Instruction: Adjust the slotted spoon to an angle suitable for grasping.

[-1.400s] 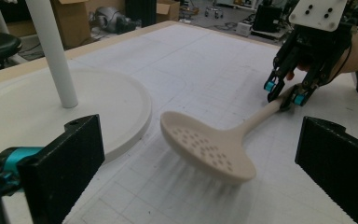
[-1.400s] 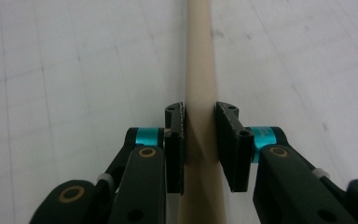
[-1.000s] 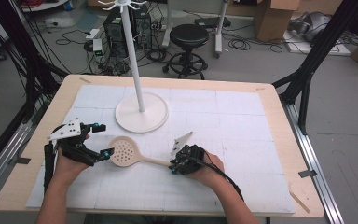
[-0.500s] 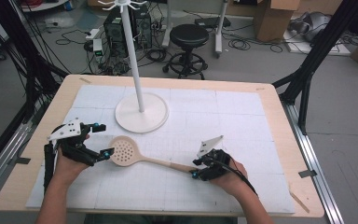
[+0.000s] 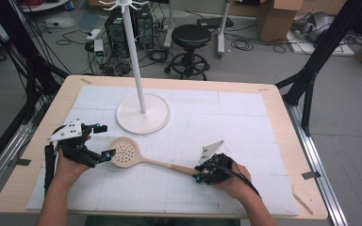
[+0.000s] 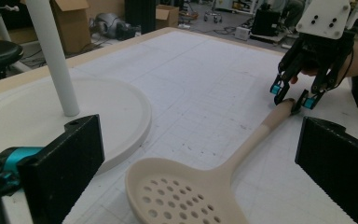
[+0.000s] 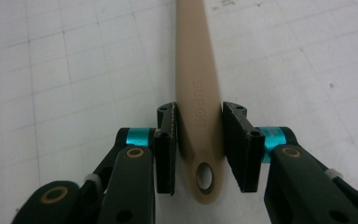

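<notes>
The right gripper [image 7: 199,149] now straddles the skimmer spoon's handle end [image 7: 199,116], having come back in from the right; its jaws touch both sides, apparently gripping, so a lift looks imminent. Raised lettering on the handle reads roughly "SUPOR". The spoon [image 5: 141,157] lies on the mat, its bowl between the wide-open left gripper [image 5: 101,141] jaws. Beyond stands the white rack [image 5: 143,113].

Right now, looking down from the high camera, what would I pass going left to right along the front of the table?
Left gripper → slotted spoon's perforated bowl → spoon handle → right gripper, closed on the handle's end → person's right hand.
</notes>
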The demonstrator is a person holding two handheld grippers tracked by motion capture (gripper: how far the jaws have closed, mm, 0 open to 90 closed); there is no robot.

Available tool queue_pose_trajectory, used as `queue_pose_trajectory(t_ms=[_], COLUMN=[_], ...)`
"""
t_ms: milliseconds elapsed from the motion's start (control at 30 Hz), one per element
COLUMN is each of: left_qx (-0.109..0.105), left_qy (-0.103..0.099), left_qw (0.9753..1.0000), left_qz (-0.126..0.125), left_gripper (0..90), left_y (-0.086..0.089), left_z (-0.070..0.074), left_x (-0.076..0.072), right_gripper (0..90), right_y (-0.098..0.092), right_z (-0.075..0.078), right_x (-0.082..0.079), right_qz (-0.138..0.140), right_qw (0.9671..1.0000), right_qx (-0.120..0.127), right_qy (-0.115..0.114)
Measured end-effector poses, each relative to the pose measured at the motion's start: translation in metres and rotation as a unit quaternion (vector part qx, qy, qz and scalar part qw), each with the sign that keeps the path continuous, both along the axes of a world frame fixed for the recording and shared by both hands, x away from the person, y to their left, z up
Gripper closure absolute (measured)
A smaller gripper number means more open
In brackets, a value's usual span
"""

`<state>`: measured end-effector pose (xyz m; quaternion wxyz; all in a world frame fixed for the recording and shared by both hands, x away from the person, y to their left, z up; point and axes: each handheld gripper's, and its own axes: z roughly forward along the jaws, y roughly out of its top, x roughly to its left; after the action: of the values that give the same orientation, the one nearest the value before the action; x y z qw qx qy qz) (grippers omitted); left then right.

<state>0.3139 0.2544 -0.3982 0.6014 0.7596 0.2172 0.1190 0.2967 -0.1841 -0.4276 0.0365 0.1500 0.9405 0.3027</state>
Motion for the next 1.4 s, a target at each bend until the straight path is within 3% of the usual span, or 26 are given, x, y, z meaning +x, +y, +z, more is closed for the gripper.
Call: queue_pose_trajectory(t_ms=[200,533,633,700,1000,1233,1400], left_qx=[0.000,-0.002,-0.002,-0.001,-0.002,-0.002,-0.001], left_qy=[-0.005,-0.008,-0.009,-0.010,-0.011,-0.012,-0.010], left_qw=[1.0000,1.0000,1.0000,0.9999,0.9999,0.9999,0.9999], left_qz=[-0.002,-0.005,-0.004,-0.003,-0.002,-0.005,-0.003], left_gripper=[1.7,1.7,1.7,1.7,1.7,1.7,1.7], left_y=[-0.001,-0.001,-0.001,-0.001,0.000,0.000,-0.001], left_z=[0.003,0.006,0.006,0.006,0.007,0.007,0.007], left_x=[-0.001,-0.002,-0.003,-0.003,-0.003,-0.003,-0.003], right_gripper=[67.1,67.0,65.1,60.6,59.5,58.9,58.6], right_y=[0.026,0.057,0.057,0.056,0.043,0.034,0.032], right_z=[0.000,0.001,0.000,0.001,0.002,0.003,0.000], right_x=[0.007,0.014,0.015,0.015,0.021,0.030,0.037], right_qz=[0.032,0.059,0.051,0.040,0.002,-0.055,-0.078], right_qw=[0.9995,0.9982,0.9987,0.9991,0.9996,0.9979,0.9961], right_qx=[-0.004,-0.005,0.000,-0.005,-0.010,-0.007,0.002], right_qy=[-0.006,-0.010,-0.001,-0.011,-0.025,-0.036,-0.040])
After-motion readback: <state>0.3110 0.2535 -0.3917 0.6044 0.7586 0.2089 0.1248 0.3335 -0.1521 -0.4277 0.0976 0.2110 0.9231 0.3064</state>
